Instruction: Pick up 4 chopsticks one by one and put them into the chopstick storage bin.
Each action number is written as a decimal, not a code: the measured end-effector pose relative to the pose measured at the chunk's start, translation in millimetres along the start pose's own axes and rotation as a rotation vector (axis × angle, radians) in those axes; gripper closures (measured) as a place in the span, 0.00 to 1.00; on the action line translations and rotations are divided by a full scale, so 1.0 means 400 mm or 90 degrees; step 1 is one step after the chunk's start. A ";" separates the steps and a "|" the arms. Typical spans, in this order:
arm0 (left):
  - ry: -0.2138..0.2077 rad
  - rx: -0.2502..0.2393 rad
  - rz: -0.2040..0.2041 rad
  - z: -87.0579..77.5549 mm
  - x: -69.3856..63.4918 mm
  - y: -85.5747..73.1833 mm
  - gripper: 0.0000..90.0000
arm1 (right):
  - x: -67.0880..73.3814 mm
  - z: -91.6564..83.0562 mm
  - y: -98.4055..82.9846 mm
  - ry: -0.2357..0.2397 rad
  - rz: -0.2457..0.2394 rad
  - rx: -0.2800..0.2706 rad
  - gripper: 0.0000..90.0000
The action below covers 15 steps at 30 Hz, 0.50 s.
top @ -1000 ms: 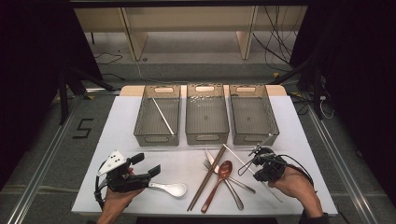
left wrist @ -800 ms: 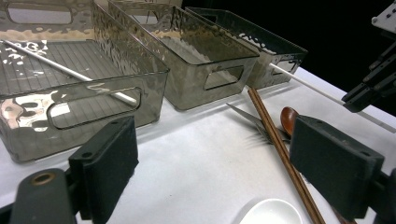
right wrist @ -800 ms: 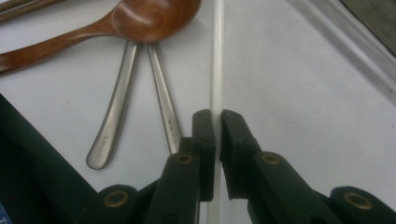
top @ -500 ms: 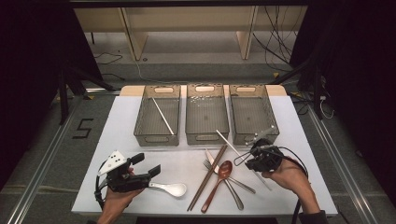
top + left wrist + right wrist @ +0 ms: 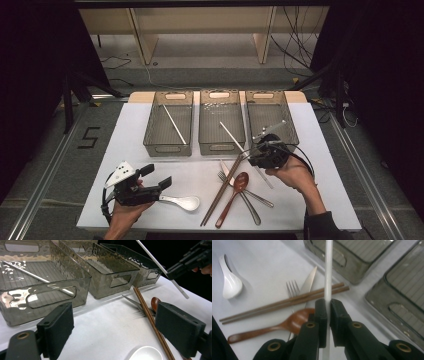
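My right gripper (image 5: pixel 254 159) is shut on a white chopstick (image 5: pixel 230 134) and holds it slanted in the air, its far end over the middle tray (image 5: pixel 221 148). The right gripper view has the black jaws (image 5: pixel 327 305) pinching the stick (image 5: pixel 328 270) at mid-length. A second white chopstick (image 5: pixel 175 125) lies in the left tray (image 5: pixel 168 148). My left gripper (image 5: pixel 159 176) rests open at the table's near left, nothing between its jaws (image 5: pixel 117 332). A white soup spoon (image 5: pixel 182 201) lies just to its right.
On the white table lie a pair of brown chopsticks (image 5: pixel 222 187), a wooden spoon (image 5: pixel 235 192), a fork (image 5: pixel 240 192) and a knife (image 5: pixel 227 172), below the held stick. The right tray (image 5: pixel 292 125) stands behind my right hand.
My right gripper has risen and moved away from me toward the trays, carrying the white chopstick. The left gripper has stayed put.
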<state>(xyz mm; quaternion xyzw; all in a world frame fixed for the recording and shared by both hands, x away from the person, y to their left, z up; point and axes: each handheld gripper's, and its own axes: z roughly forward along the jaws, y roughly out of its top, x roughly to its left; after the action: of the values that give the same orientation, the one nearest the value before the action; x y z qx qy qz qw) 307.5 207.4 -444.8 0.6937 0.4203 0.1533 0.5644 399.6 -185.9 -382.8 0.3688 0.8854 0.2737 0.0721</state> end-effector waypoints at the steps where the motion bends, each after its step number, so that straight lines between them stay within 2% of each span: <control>1: 0.000 0.000 0.000 0.000 0.000 0.000 0.17 | 0.000 0.002 0.006 0.003 0.004 -0.007 0.95; 12: -0.001 -0.001 0.000 0.000 0.000 0.000 0.16 | 0.000 0.027 0.082 0.032 0.012 -0.059 0.95; 15: -0.001 -0.002 0.000 0.000 0.000 0.000 0.16 | -0.002 0.035 0.107 0.042 0.029 -0.083 0.95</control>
<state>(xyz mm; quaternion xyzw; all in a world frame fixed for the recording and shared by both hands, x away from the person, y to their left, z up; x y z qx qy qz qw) 307.5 207.5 -444.8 0.6933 0.4193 0.1533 0.5656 431.1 -155.7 -371.7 0.3742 0.8590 0.3441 0.0602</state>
